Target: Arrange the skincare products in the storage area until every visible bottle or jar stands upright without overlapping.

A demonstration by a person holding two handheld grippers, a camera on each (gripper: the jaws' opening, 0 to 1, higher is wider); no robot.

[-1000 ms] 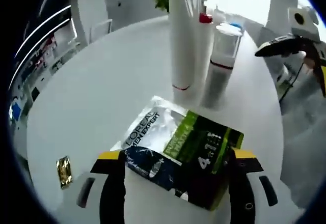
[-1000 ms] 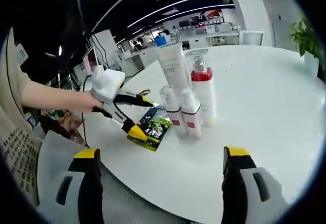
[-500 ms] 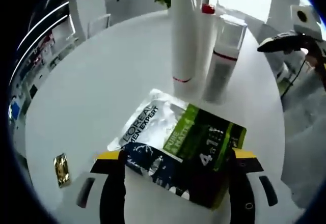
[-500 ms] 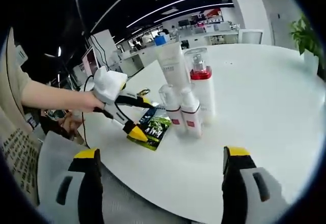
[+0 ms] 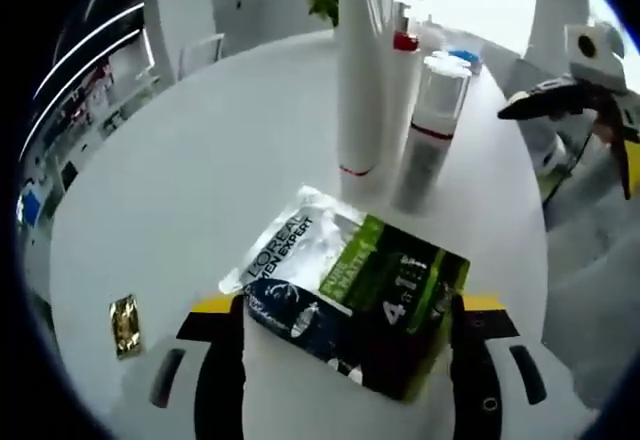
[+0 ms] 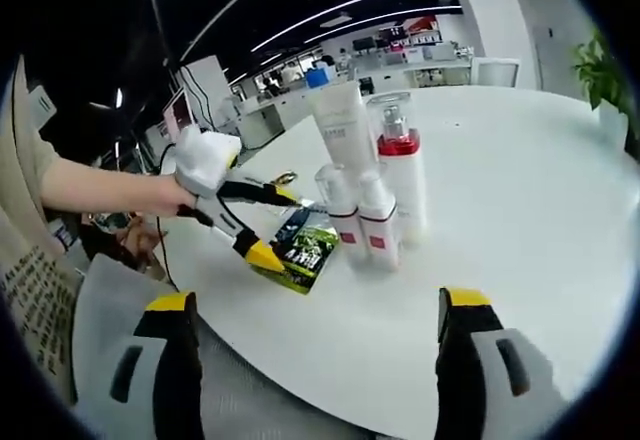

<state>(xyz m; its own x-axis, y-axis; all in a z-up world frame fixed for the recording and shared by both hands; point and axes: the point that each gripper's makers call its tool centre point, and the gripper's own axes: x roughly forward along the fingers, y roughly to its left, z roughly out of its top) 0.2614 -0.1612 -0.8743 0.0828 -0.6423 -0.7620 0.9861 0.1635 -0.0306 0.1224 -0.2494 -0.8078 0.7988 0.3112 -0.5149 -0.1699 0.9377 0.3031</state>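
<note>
Left gripper: yellow-tipped jaws spread wide, straddling the flat black, green and silver sachet. Whether the jaws touch the sachet, cannot tell; nothing clamped. In the right gripper view the left gripper hangs just over the sachet.

Right gripper: jaws wide apart, holding nothing, off the near edge of the round white table, well short of the products.

Sachet lies flat near the table's near edge, just beside the bottle cluster. Small gold foil packet lies flat further along the edge.

Beyond the sachet: tall white tube with a red band, white pump bottle with a red collar and clear cap, two small white bottles with red bands. All upright, packed close; contact unclear.

Judgement: bottles look done. Sachet remains flat, probably the item in hand; needs placing clear of the cluster.
</note>
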